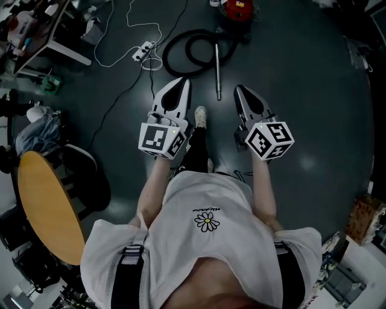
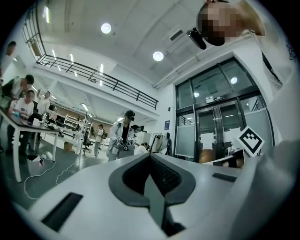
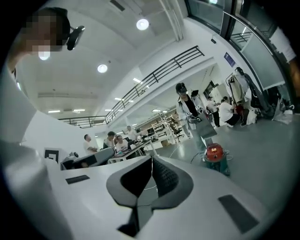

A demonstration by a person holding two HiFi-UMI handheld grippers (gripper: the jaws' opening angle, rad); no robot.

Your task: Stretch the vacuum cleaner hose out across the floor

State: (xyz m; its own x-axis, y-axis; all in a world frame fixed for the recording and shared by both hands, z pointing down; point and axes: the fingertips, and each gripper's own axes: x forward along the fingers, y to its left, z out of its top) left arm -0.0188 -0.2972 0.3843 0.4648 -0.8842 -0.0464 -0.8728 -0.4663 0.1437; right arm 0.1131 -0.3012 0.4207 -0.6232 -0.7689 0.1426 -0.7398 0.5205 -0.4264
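The red vacuum cleaner [image 1: 239,8] stands on the dark floor at the top of the head view. Its black hose [image 1: 184,36] lies coiled in a loop in front of it, and the metal wand [image 1: 218,67] lies straight beside the loop. My left gripper [image 1: 182,81] and right gripper [image 1: 240,89] are held level side by side, short of the hose and well above the floor. Both are shut with nothing between the jaws. The right gripper view shows its closed tips [image 3: 151,159] and the vacuum cleaner [image 3: 215,153] ahead. The left gripper view shows closed tips [image 2: 150,157] and no hose.
A white power strip [image 1: 143,51] with trailing cables lies left of the hose. A round wooden table [image 1: 43,208] and a chair stand at my left, a cardboard box [image 1: 364,218] at right. A person in white [image 2: 123,136] stands ahead; others sit at desks [image 3: 112,140].
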